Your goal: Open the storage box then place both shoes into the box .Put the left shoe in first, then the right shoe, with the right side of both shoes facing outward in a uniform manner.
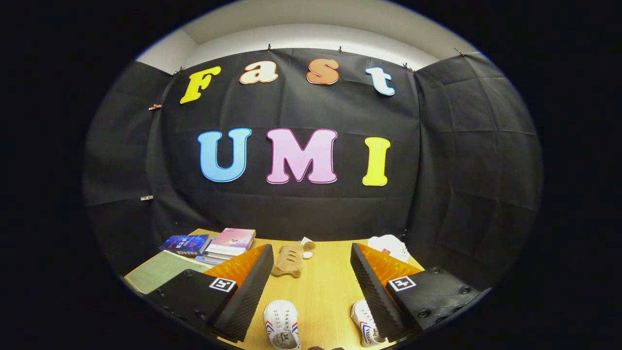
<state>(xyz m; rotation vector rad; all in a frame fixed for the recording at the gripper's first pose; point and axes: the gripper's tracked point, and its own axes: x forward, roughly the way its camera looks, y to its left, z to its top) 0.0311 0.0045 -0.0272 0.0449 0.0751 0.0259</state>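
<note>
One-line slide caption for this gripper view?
Open gripper above a wooden table, two white shoes near its fingers, plush toy and books beyond.

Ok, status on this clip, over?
Claw open, holding nothing. Two white shoes on the table: one between the fingers, other by a finger. Plush toy lies beyond.

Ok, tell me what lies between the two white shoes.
Bare wooden table, seen in the gripper view. The left-hand shoe and right-hand shoe sit apart between the open gripper fingers.
</note>
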